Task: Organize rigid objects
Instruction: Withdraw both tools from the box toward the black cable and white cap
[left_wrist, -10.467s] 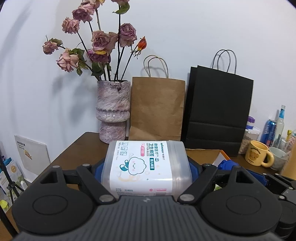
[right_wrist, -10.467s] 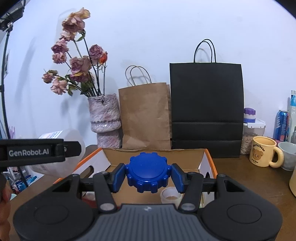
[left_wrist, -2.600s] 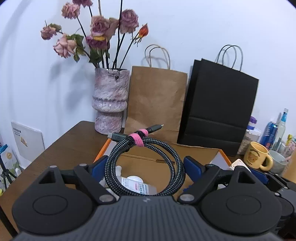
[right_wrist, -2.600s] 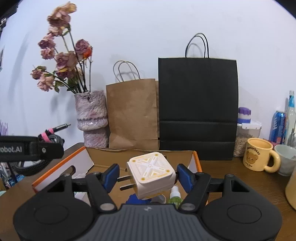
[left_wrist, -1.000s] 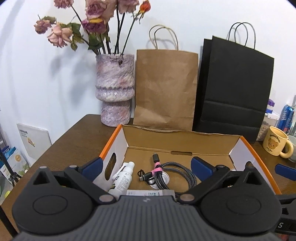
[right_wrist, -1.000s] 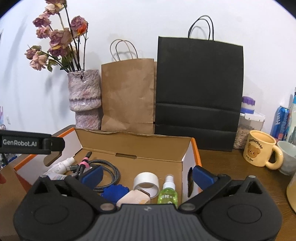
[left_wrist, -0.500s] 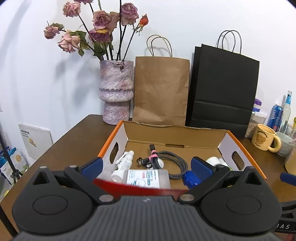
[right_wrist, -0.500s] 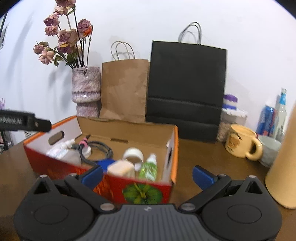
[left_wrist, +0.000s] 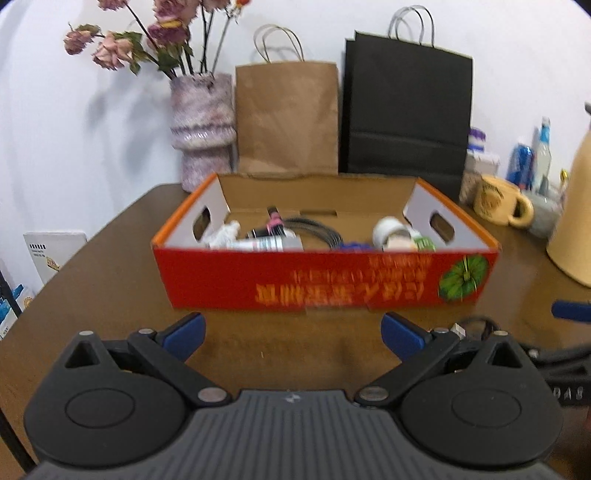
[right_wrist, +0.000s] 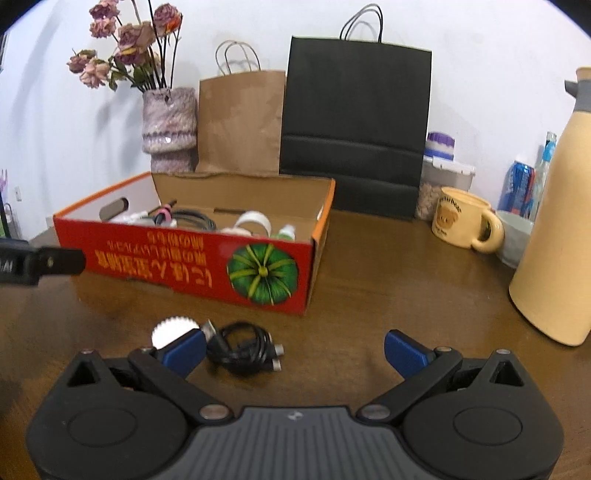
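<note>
A red cardboard box (left_wrist: 325, 277) (right_wrist: 166, 258) with orange edges stands on the brown table and holds a braided cable with a pink tie (left_wrist: 275, 223), a roll of tape (right_wrist: 253, 221), a small green bottle (right_wrist: 286, 232) and other small items. In front of the box lie a coiled black cable (right_wrist: 243, 349) and a white ridged disc (right_wrist: 173, 328). My left gripper (left_wrist: 293, 332) is open and empty, in front of the box. My right gripper (right_wrist: 293, 347) is open and empty, with its left finger just beside the black cable.
A vase of dried roses (left_wrist: 201, 129), a brown paper bag (left_wrist: 286, 118) and a black paper bag (left_wrist: 406, 118) stand behind the box. At the right are a yellow mug (right_wrist: 465, 219), a tall cream flask (right_wrist: 554, 229), cans and a jar.
Both grippers have pulled back and lower from the box, so its red front wall now shows. The black cable and the white disc have come into the right wrist view.
</note>
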